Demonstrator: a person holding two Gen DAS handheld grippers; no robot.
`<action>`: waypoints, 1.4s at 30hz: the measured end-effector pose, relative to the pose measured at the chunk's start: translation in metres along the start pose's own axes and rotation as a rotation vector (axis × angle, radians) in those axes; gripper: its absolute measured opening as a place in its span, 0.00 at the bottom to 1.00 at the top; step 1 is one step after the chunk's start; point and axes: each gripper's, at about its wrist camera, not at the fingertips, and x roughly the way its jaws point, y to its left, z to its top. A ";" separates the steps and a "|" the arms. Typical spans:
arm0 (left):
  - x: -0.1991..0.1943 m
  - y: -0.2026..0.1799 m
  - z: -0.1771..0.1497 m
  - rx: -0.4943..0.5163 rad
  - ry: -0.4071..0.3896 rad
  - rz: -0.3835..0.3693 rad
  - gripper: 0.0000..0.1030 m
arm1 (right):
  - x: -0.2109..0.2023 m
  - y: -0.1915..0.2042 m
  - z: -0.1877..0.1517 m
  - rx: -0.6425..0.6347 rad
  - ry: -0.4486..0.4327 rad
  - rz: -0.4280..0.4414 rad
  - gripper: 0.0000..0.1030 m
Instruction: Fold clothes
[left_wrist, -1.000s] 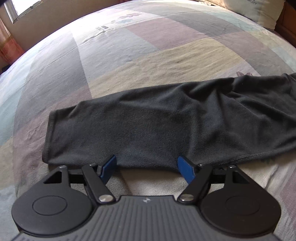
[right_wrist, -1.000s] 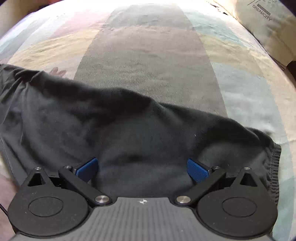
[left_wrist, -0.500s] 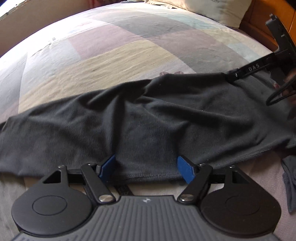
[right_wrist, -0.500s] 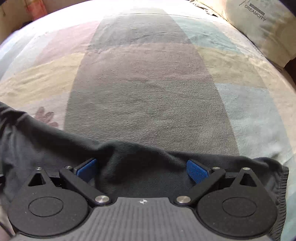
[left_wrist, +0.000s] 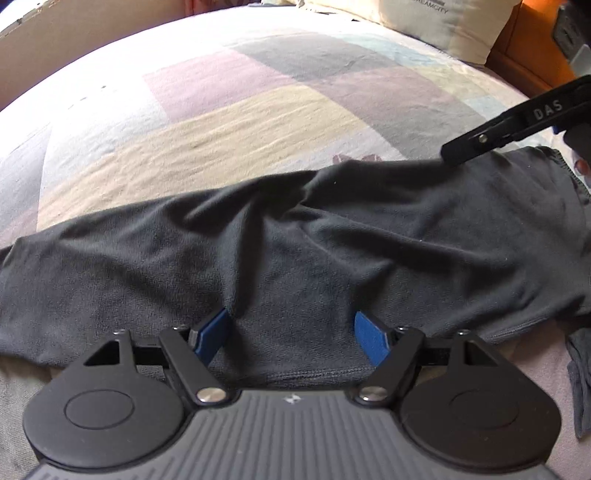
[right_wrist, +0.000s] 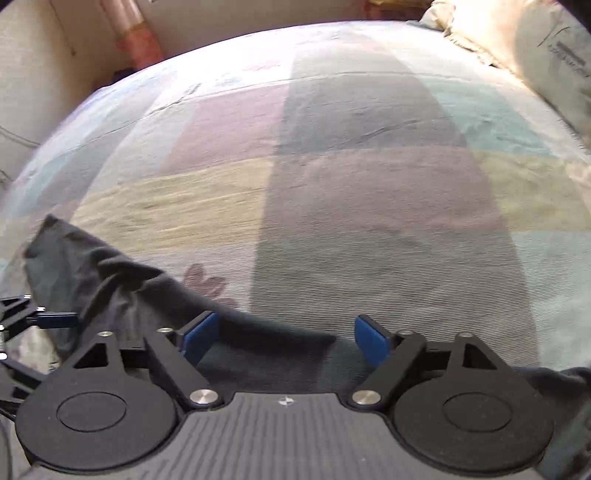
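Left gripper (left_wrist: 290, 334) spread over the near hem of the dark garment (left_wrist: 295, 236); right gripper (right_wrist: 286, 338) spread at its far edge. Garment lies strip-like along the bed's (left_wrist: 229, 122) near edge. Bite both layers evenly. Beyond: bare quilt, then pillow (left_wrist: 436, 26).

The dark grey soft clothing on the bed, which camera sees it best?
The left wrist view: the dark grey soft clothing stretches nearly edge to edge across the patchwork bedspread, wrinkles and hem visible. The right wrist view shows only a crumpled strip low in the picture, partly hidden behind the right gripper.
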 end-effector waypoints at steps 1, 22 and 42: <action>-0.001 -0.001 -0.003 0.007 0.001 0.001 0.75 | 0.006 0.008 0.000 0.001 0.023 0.041 0.68; -0.015 -0.002 -0.021 -0.001 0.017 -0.055 0.84 | 0.070 0.052 0.035 -0.004 0.010 0.088 0.65; 0.010 0.027 0.046 -0.024 -0.068 0.025 0.83 | -0.016 -0.049 -0.032 0.090 0.047 -0.255 0.82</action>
